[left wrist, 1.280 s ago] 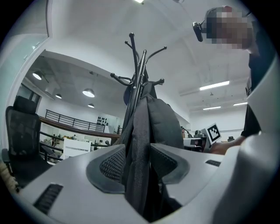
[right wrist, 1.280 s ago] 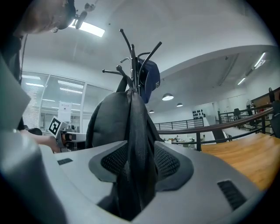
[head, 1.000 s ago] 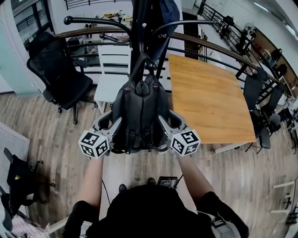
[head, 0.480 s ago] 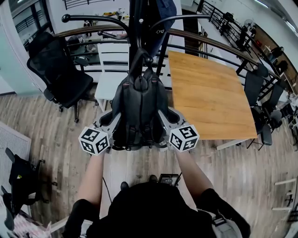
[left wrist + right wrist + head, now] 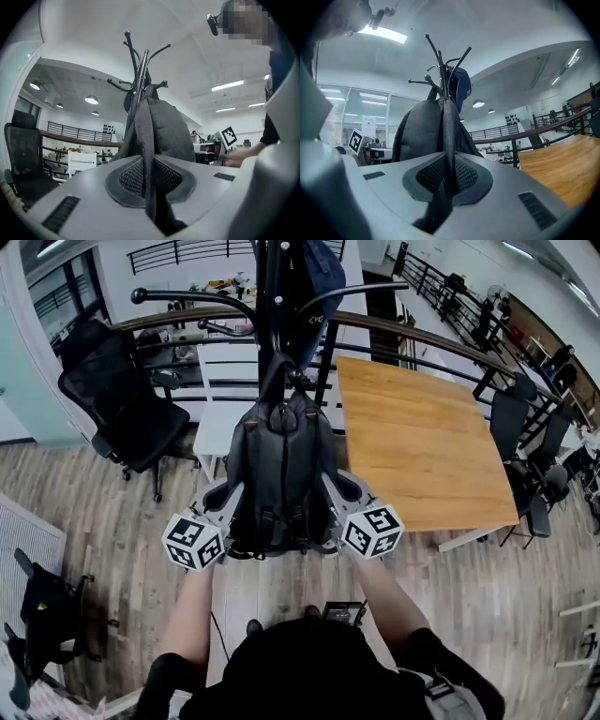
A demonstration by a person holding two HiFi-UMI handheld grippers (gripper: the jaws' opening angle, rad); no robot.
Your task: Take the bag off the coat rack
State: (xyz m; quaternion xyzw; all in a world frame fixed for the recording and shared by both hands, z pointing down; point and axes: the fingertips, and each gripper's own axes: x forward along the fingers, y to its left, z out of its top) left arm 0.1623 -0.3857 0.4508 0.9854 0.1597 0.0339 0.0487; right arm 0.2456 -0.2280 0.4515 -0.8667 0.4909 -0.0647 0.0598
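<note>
Jaws on my left gripper (image 5: pixel 150 187) and right gripper (image 5: pixel 446 187) have just been closing and now clamp one strap (image 5: pixel 149 154) each. With the bag (image 5: pixel 281 460) hanging on the rack (image 5: pixel 273 306), I judge that lifting it clear comes next.

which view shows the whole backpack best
The head view: the backpack shows whole, from its top loop on the coat rack down to its bottom edge. The two gripper views each show only one side and a strap clamped between the jaws.
</note>
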